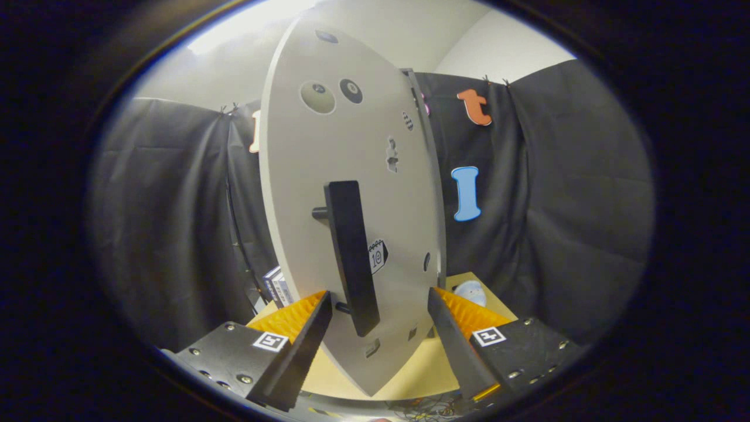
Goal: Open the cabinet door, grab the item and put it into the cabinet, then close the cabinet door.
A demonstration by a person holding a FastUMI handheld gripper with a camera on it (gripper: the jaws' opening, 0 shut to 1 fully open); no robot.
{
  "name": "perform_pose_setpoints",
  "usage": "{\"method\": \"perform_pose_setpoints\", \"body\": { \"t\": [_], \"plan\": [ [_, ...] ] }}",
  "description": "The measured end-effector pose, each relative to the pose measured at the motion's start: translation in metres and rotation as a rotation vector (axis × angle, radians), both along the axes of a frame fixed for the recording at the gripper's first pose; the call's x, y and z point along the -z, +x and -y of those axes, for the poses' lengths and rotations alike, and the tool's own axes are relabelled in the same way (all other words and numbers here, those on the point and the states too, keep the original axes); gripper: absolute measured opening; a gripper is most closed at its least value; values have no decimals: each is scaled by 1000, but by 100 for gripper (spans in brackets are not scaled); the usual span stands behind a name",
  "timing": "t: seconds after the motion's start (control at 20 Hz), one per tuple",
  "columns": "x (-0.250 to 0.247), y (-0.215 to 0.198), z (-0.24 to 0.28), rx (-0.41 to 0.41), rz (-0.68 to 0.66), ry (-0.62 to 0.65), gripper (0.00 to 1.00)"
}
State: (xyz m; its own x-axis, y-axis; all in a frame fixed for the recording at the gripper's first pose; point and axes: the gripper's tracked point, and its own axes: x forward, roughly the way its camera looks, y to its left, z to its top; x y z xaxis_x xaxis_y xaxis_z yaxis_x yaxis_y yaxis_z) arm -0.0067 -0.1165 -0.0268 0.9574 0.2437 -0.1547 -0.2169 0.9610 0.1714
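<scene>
Gripper view: white cabinet door (304, 176) stands edge-on just ahead of me, black bar handle (350, 258) at its middle. My gripper (379, 299) wide open, holding nothing; fingers straddle handle's lower end, neither touching it. Pale rounded item (471, 291) lies on wooden table (410, 375) right of door, beyond right finger; small box (275, 287) left of door. Risk as I judge it: closing off-centre, fingers slip off handle, door swings or shuts.
</scene>
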Motion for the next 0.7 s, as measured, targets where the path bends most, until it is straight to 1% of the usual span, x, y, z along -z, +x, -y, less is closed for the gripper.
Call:
{"method": "perform_pose_setpoints", "body": {
  "t": [0.15,0.25,0.5,0.7],
  "plan": [
    [2,13,-19,-43,-6,18,98],
    [9,24,-34,-65,-26,6,98],
    [8,55,-84,-132,-20,18,100],
    [9,79,-108,-171,-6,5,100]
  ]
}}
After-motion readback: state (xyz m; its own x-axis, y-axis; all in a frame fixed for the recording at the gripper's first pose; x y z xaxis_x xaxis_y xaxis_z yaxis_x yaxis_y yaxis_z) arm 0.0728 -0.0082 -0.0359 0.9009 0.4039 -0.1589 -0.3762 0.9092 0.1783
